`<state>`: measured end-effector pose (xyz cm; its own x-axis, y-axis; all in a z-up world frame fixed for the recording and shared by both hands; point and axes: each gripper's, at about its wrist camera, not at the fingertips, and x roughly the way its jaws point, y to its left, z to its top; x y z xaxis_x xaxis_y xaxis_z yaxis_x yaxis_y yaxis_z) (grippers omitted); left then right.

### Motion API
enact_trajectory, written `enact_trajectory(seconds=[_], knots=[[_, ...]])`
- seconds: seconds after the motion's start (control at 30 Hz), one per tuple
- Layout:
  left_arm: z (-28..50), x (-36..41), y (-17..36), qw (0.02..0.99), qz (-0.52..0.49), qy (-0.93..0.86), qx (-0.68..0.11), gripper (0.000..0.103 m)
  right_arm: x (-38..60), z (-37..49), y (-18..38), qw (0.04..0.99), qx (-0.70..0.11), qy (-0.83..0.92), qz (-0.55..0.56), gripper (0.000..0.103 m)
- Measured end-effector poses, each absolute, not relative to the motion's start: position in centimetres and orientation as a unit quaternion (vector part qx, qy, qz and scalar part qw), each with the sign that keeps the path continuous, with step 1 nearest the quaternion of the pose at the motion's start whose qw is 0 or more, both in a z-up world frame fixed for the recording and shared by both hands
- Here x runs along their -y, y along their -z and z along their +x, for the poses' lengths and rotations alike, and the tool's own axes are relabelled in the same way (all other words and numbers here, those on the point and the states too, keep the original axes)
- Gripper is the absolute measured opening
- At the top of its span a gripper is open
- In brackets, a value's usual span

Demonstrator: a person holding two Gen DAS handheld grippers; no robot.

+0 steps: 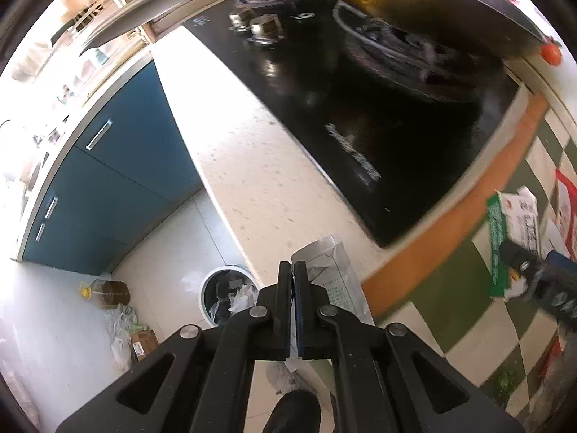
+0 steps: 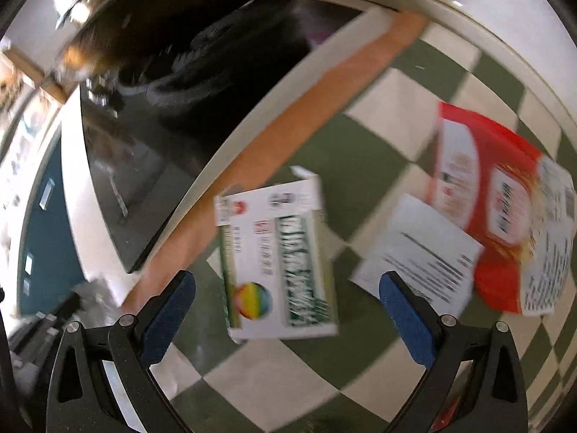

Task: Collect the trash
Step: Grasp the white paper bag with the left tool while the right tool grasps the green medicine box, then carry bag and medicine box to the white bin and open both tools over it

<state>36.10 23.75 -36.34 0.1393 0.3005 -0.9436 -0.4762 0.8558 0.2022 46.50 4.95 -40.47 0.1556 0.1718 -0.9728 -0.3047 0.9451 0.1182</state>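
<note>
Silver wrapper [image 1: 333, 281] pinched in shut left tongs [image 1: 295, 303], above counter edge; bin [image 1: 230, 294] on the floor below, part full. Right tongs [image 2: 286, 306] wide open, empty, over green box [image 2: 277, 256]. Red box [image 2: 501, 213] and paper [image 2: 418, 252] remain on checked cloth [image 2: 324, 137] beside black hob [image 1: 360, 115]. Blue cabinets [image 1: 119, 180].

Blurred print on green-white box [image 2: 277, 263], red box [image 2: 501, 202] and paper slip [image 2: 418, 249], none legible
</note>
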Motion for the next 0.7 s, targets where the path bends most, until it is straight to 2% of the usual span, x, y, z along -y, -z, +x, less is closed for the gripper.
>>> enact_trajectory(seconds=[0.07, 0.1, 0.23, 0.43, 0.7], knots=[[36.3, -24.3, 36.5, 0.752, -0.072, -0.264, -0.599, 0.0, -6.4, 46.0, 40.9, 0.762, -0.624, -0.15, -0.086, 0.082], [36.6, -24.5, 36.5, 0.753, -0.073, -0.265, -0.598, 0.0, -7.0, 45.8, 41.1, 0.763, -0.622, -0.147, -0.1, 0.069], [35.9, -25.1, 35.6, 0.757, -0.085, -0.262, -0.593, 0.0, -8.0, 45.2, 40.7, 0.773, -0.607, -0.15, -0.102, 0.069], [33.1, -26.9, 33.8, 0.768, -0.108, -0.26, -0.575, 0.0, -10.1, 42.6, 37.2, 0.785, -0.582, -0.185, -0.103, 0.068], [25.1, -34.7, 32.5, 0.757, -0.145, -0.301, -0.562, 0.0, -17.3, 35.7, 34.8, 0.774, -0.563, -0.263, -0.122, 0.068]])
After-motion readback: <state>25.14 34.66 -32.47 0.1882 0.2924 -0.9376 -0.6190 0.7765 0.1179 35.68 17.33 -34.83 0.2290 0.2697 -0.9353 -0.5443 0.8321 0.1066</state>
